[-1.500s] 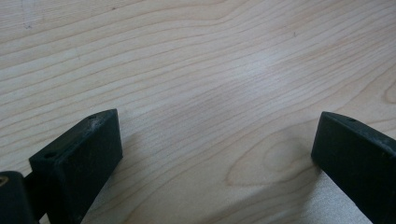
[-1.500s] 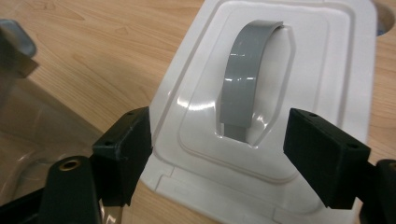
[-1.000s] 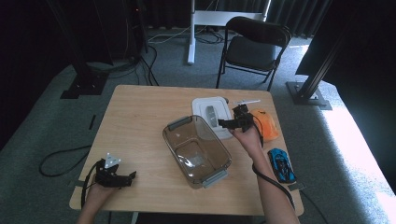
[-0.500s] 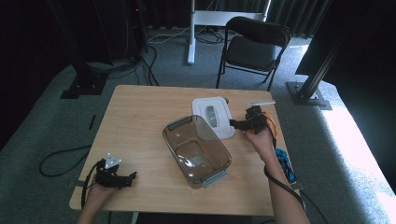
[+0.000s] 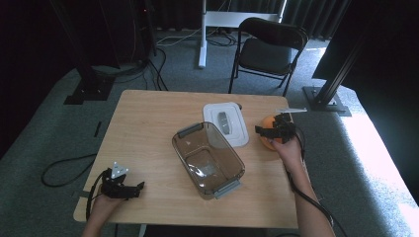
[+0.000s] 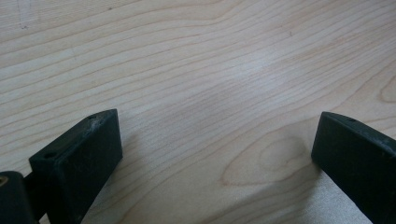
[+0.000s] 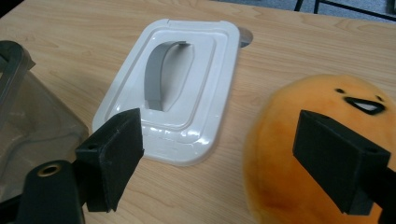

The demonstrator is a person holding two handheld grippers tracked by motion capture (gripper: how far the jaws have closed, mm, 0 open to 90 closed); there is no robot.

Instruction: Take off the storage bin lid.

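Orange plush toy [image 7: 327, 154] is what my right gripper [image 5: 275, 132] has swung over to: a second ago that gripper hovered over the white lid [image 5: 226, 122], by the far end of the clear container [image 5: 207, 157]; half a second ago it was already past the lid's right edge, and now it sits at the toy itself. I read that as the reach nearly done, with the grasp next and the container as the likely destination, though that is my guess.

From the right gripper view, the jaws stand wide apart. One jaw is over the lid's near corner; the other overlaps the toy's front, and I cannot tell whether it touches the plush. Nothing is clamped yet. The toy rests on the wooden table [image 5: 148, 123], just to the right of the lid and apart from it, its printed face turned away from the container.

My left gripper [image 5: 121, 187] has not shifted across the three moments: it rests near the table's front edge, well to the left of the container, jaws spread wide over bare wood, holding nothing.
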